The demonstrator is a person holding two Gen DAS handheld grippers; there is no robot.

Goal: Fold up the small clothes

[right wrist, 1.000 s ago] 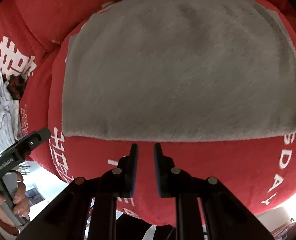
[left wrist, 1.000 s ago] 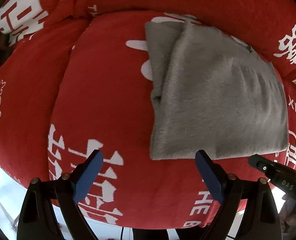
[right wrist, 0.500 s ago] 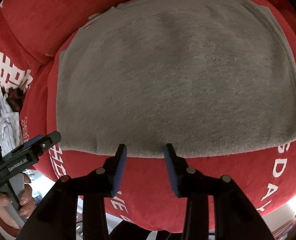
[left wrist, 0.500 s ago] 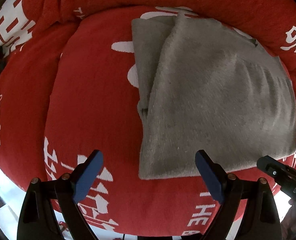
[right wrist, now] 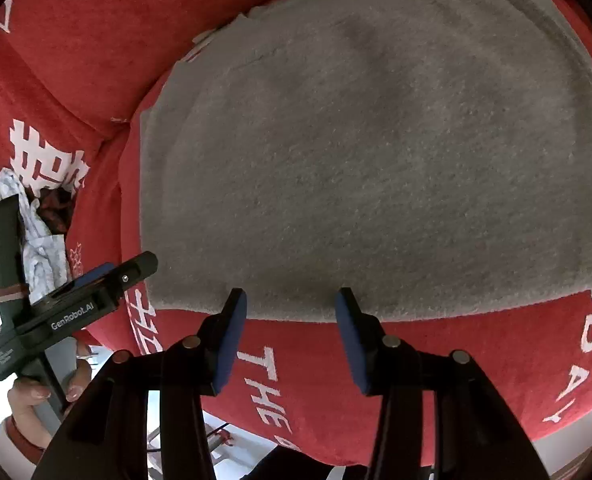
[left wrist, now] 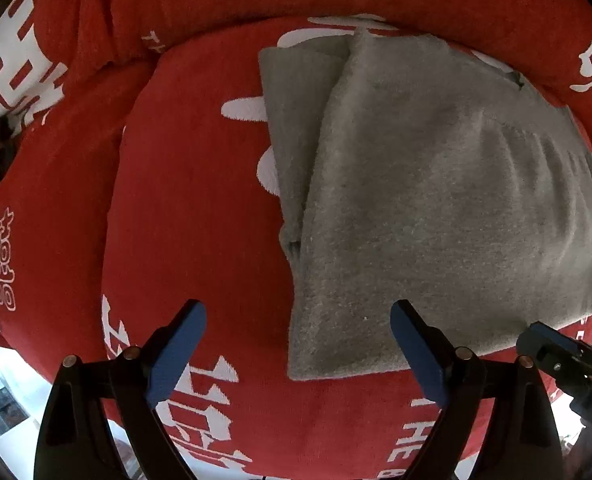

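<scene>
Grey garment point(right wrist: 376, 152) just beyond right gripper point(right wrist: 291, 306)

Right jaws open at the garment's edge

The right gripper point(right wrist: 290, 312) has just been opening, nothing between its pads; the left gripper point(left wrist: 298, 326) has come nearer the grey garment point(left wrist: 436, 200).

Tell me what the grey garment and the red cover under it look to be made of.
Grey garment: soft knit, probably fleece or brushed cotton; matte, fuzzy nap, folded in layers. Red cover: looks like terry-like woven cotton; matte, looped texture with white characters and lettering, woven or printed. Fibre content can't be confirmed.
</scene>
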